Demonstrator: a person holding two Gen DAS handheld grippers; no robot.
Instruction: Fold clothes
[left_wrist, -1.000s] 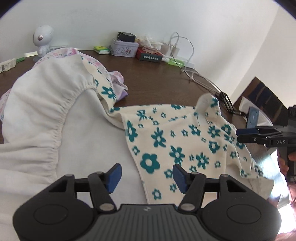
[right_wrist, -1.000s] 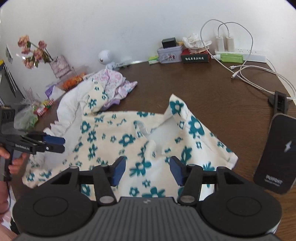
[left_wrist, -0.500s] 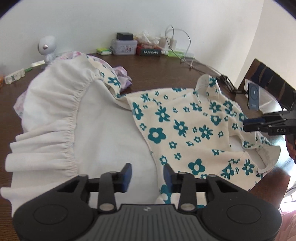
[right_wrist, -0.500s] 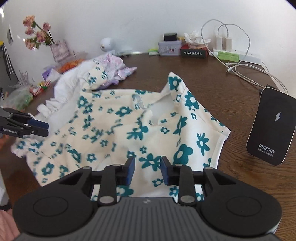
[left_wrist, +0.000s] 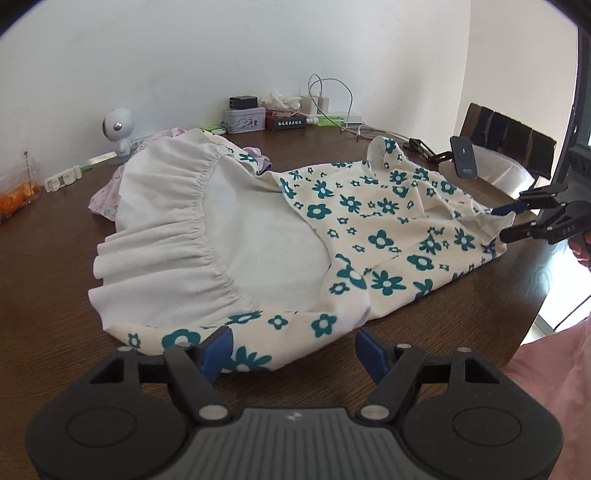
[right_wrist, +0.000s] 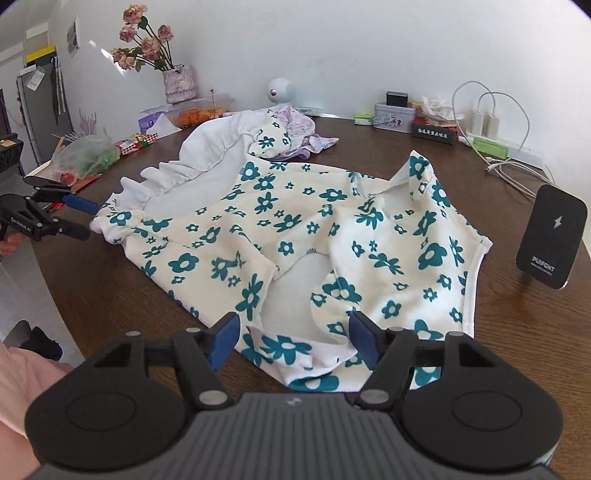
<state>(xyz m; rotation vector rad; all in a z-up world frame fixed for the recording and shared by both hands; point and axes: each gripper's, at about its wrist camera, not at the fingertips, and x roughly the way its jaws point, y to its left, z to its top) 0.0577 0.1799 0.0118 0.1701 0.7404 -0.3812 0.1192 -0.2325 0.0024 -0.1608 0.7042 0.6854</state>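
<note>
While the floral garment (left_wrist: 373, 236) lies spread and rumpled across the brown table (left_wrist: 55, 258), both grippers sit at its near hem with their fingers wide apart, clamped on nothing. From the left wrist view, the left gripper (left_wrist: 293, 349) frames a folded-under corner of the hem, cloth lying between its 2 blue pads without being pinched. From the right wrist view, the right gripper (right_wrist: 293, 338) likewise straddles a curled flap at the opposite end of the hem. The white gathered lining (left_wrist: 177, 229) is turned up and exposed, and a lilac garment (right_wrist: 303, 125) lies bunched just behind it. A black charger stand (right_wrist: 552, 236) stands near the fabric's far edge.

My judgement: this is the laying-out step, with no fold yet made. The next move calls for closing each pair of fingers on its corner, then drawing the hem taut so the cloth lies flat before folding.
</note>
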